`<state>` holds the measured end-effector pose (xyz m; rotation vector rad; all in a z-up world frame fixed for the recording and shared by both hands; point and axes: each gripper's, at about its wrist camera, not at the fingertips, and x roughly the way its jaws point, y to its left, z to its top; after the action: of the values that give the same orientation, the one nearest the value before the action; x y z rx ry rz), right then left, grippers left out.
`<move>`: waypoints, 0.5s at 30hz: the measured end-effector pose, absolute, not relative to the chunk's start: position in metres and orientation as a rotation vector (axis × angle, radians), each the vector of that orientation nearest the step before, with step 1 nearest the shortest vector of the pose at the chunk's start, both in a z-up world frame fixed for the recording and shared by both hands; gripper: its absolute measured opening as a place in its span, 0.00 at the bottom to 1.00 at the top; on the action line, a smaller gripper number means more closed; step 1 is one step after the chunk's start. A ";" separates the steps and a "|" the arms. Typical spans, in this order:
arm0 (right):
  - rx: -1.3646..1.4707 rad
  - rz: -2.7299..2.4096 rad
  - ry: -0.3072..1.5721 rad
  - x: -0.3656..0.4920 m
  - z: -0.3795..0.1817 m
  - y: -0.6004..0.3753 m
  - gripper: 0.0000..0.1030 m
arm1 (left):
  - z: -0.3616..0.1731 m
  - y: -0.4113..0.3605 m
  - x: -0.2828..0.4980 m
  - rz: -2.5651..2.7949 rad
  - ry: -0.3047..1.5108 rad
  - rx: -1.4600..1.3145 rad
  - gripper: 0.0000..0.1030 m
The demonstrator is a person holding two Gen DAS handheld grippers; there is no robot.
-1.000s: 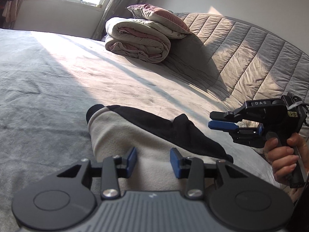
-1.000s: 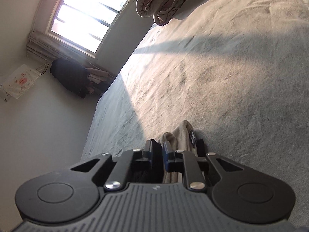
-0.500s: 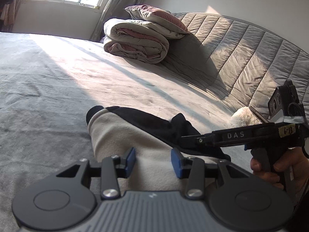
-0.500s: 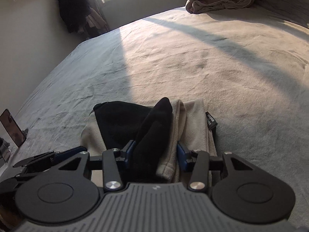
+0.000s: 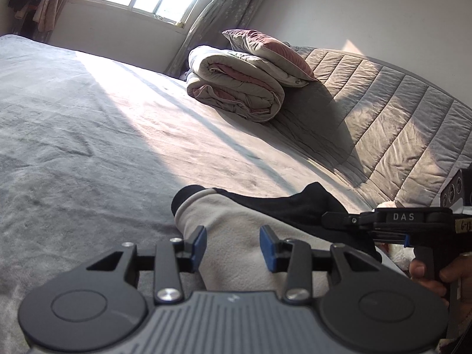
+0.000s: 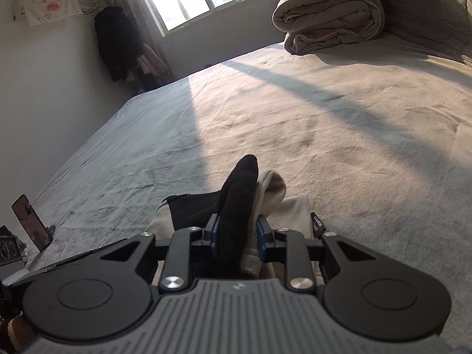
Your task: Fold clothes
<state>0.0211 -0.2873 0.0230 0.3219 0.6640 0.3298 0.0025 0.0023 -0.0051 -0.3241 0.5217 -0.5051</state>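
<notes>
A beige and black fleece garment (image 5: pixel 236 230) lies bunched on the grey bed (image 5: pixel 88 147). My left gripper (image 5: pixel 233 244) hovers just over its beige part, open, with nothing between its blue pads. In the right wrist view a raised fold of the garment (image 6: pixel 239 183), black on the left and beige on the right, stands up between the fingers of my right gripper (image 6: pixel 237 230), which is shut on it. In the left wrist view the right gripper (image 5: pixel 333 218) comes in from the right at the garment's black edge, held by a hand (image 5: pixel 427 274).
A folded quilt (image 5: pixel 236 91) with a pillow (image 5: pixel 265 47) on top sits at the far end against the padded headboard (image 5: pixel 398 124). A phone on a stand (image 6: pixel 31 224) is at the bed's left edge. Dark clothes (image 6: pixel 118 41) hang beside the window.
My right gripper swung from a sideways tilt to level, opened around the raised fold, then narrowed onto it. My left gripper stayed open over the beige part, barely moving.
</notes>
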 end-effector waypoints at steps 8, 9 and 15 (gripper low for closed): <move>0.346 0.328 0.736 0.032 -0.007 -0.307 0.27 | -0.013 -0.019 -0.005 -0.537 0.512 -0.217 0.39; 0.343 0.329 0.734 0.032 -0.009 -0.308 0.28 | -0.015 -0.023 -0.008 -0.532 0.504 -0.186 0.39; 0.305 0.319 0.679 0.021 0.004 -0.313 0.42 | -0.014 -0.028 -0.012 -0.519 0.479 -0.122 0.41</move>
<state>0.0206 -0.3130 0.0042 0.3054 0.6788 0.3191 -0.0121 -0.0284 -0.0144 -0.1222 0.4788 -0.5186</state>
